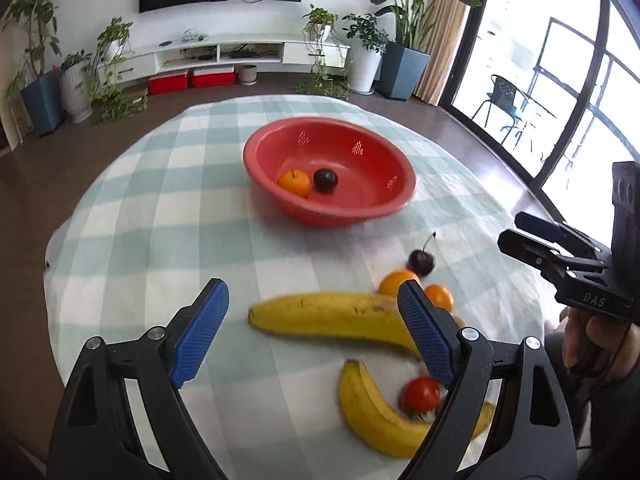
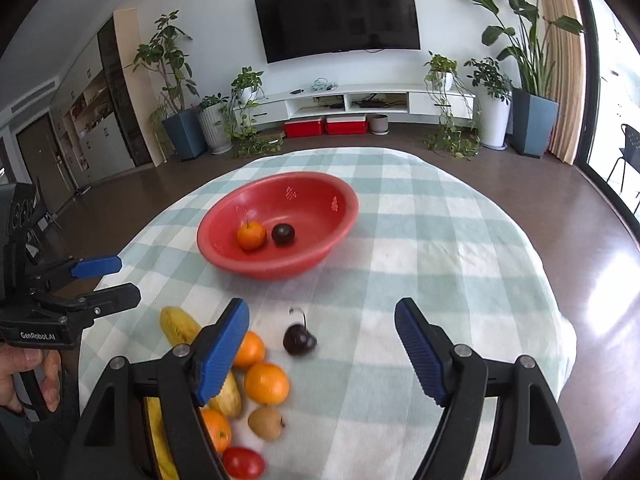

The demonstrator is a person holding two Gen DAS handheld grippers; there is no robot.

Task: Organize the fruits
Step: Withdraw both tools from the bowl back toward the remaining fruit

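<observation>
Left gripper [image 1: 312, 332] and right gripper [image 2: 320, 352]: fingers spread apart, nothing between them. The red bowl [image 2: 344, 216] on the desk [image 2: 460, 280] holds one orange [image 2: 251, 235] and one dark fruit [image 2: 283, 234]. Two bananas [image 1: 332, 314], partly hidden; one cherry [image 2: 299, 340]; one tomato [image 1: 420, 394].

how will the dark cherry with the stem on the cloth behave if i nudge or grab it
The dark cherry looks round and glossy, so it would probably roll on the checked tablecloth and may slip between the pads. It appears small and likely soft, so squeeze gently.
</observation>
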